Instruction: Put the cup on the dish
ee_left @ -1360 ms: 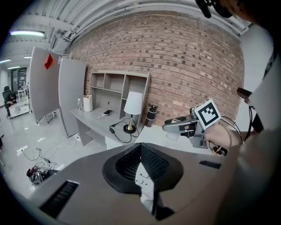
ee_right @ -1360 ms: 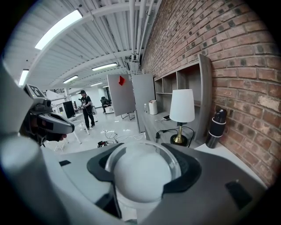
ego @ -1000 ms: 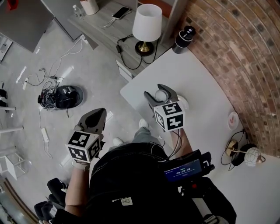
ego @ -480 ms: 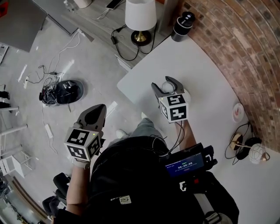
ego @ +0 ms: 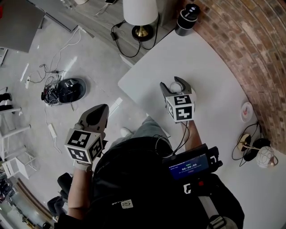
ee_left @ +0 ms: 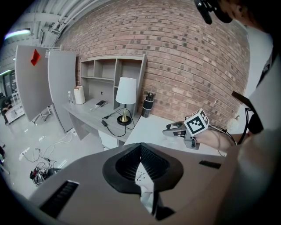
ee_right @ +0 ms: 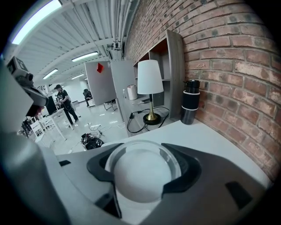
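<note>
White cup (ee_right: 142, 176) sits pinched inside the right claw (ee_right: 143, 167), left claw (ee_left: 141, 151) pressed together.

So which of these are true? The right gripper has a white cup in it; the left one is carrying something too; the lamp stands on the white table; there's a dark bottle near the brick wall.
1. The right gripper holds a white cup. True.
2. The left gripper carries something too. False: its jaws are together with nothing between them, and it hangs over the floor beside the table.
3. The lamp stands on the white table. False: it stands on the grey desk beyond the table's edge.
4. A dark bottle stands near the brick wall. True.
</note>
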